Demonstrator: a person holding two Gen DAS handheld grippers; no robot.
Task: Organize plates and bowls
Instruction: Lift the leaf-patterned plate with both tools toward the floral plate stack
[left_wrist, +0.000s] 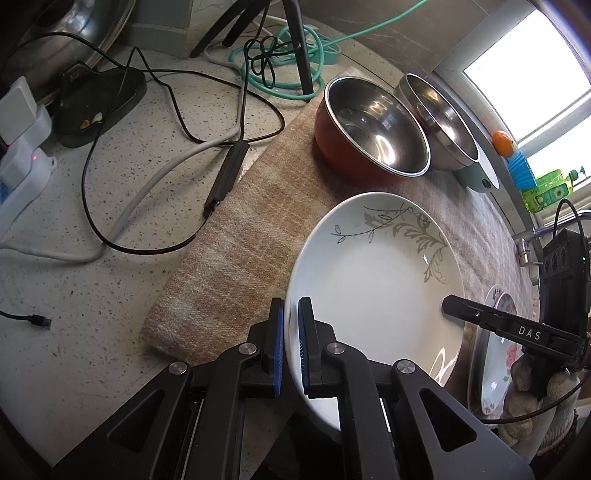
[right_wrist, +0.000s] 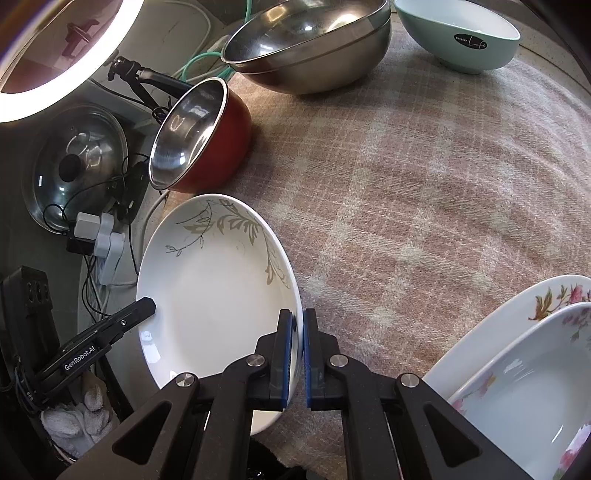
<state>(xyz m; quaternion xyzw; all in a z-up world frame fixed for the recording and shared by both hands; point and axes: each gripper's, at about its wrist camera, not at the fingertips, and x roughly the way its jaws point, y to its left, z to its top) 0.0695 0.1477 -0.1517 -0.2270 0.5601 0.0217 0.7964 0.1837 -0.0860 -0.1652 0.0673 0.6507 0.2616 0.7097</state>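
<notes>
Speckled stone surface (left_wrist: 110, 332) carries a woven checked cloth (right_wrist: 424, 184); both grippers, left (left_wrist: 291, 343) and right (right_wrist: 297, 354), seemingly clamp opposite rims of a glossy round white plate (left_wrist: 369, 280).

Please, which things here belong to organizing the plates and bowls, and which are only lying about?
For the job:
- white leaf-pattern plate, clamped by both tongs
- red bowl
- steel bowls
- mint bowl
- floral dishes

Lying about:
- cables
- pot lid
- ring light

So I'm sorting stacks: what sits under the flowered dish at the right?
A second flowered plate lies under the flowered dish; only its rim shows. Below that, the checked cloth presumably continues, hidden.
</notes>
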